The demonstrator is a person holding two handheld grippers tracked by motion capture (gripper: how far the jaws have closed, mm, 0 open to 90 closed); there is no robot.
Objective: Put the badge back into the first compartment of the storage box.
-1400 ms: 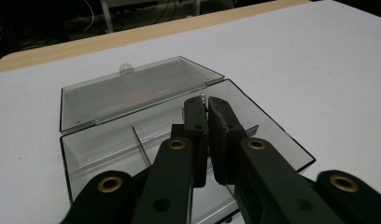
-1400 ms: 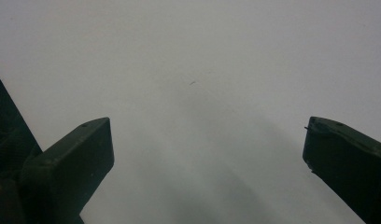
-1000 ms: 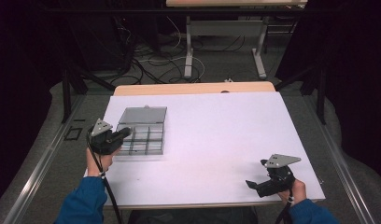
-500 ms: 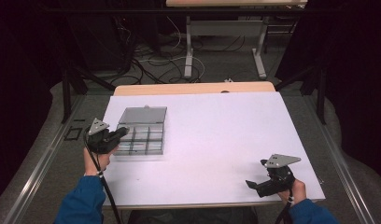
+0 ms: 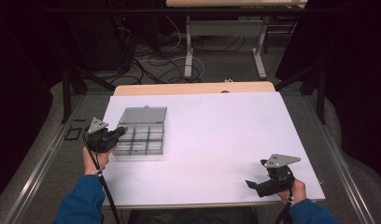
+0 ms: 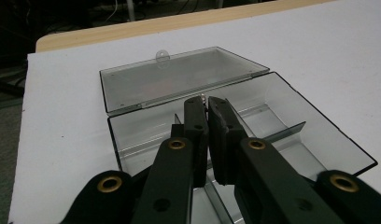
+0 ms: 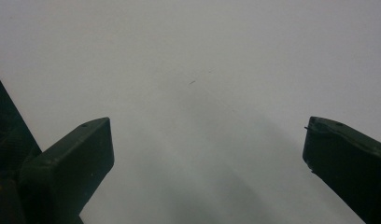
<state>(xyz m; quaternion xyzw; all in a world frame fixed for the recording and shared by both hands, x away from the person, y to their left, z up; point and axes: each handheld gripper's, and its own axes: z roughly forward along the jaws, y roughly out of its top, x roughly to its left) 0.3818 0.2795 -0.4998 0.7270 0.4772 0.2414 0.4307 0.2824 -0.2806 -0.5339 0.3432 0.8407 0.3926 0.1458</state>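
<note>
A clear plastic compartment box (image 5: 149, 139) lies open at the table's left, its lid (image 5: 143, 114) folded back flat behind it. My left gripper (image 5: 122, 129) hovers over the box's left compartments, held from the left edge of the table. In the left gripper view its jaws (image 6: 207, 106) are shut together above the box (image 6: 282, 112); a tiny shiny speck shows at their tips, and I cannot tell what it is. My right gripper (image 5: 252, 185) rests near the front right corner, pointing left. Its jaws (image 7: 207, 149) stand wide open over bare white tabletop.
The white tabletop (image 5: 226, 126) has a wooden strip (image 5: 193, 88) along its far edge. Beyond it are table legs (image 5: 188, 51) and cables on the floor. A metal rail (image 5: 37, 163) runs along the left side.
My left gripper has drawn back slightly toward the left over the box, jaws still shut. The right gripper has not moved.
</note>
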